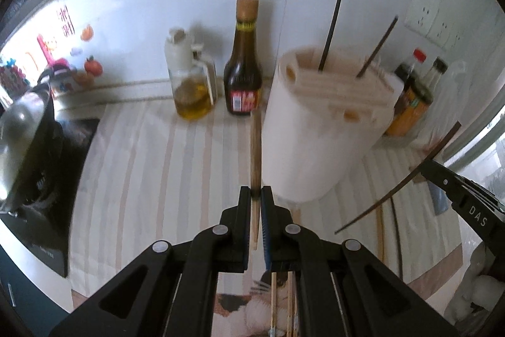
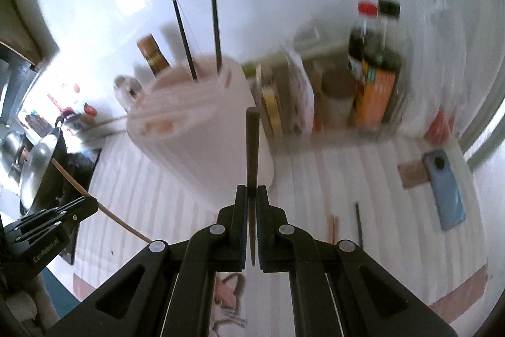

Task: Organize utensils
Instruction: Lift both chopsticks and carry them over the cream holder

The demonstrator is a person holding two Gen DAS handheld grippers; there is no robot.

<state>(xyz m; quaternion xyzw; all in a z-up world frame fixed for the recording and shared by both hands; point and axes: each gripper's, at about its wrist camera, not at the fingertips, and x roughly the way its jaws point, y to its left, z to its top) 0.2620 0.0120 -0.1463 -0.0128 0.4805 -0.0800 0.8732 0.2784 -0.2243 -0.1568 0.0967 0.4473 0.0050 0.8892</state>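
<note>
My left gripper (image 1: 256,193) is shut on a light wooden chopstick (image 1: 255,147), which sticks out forward above the striped cloth. My right gripper (image 2: 251,191) is shut on a dark chopstick (image 2: 252,144); in the left wrist view the same dark chopstick (image 1: 407,179) shows at the right. A white utensil holder (image 1: 318,128) stands just ahead, a little right of the left gripper, with two black chopsticks (image 1: 329,30) upright in its slots. From the right wrist the holder (image 2: 195,122) is ahead on the left. Loose chopsticks (image 2: 358,223) lie on the cloth.
An oil jar (image 1: 189,84) and a dark sauce bottle (image 1: 243,65) stand by the wall. More bottles (image 2: 375,65) and boxes crowd the back right. A blue phone (image 2: 445,188) lies on the cloth at the right. A pan and stove (image 1: 34,147) sit at the left.
</note>
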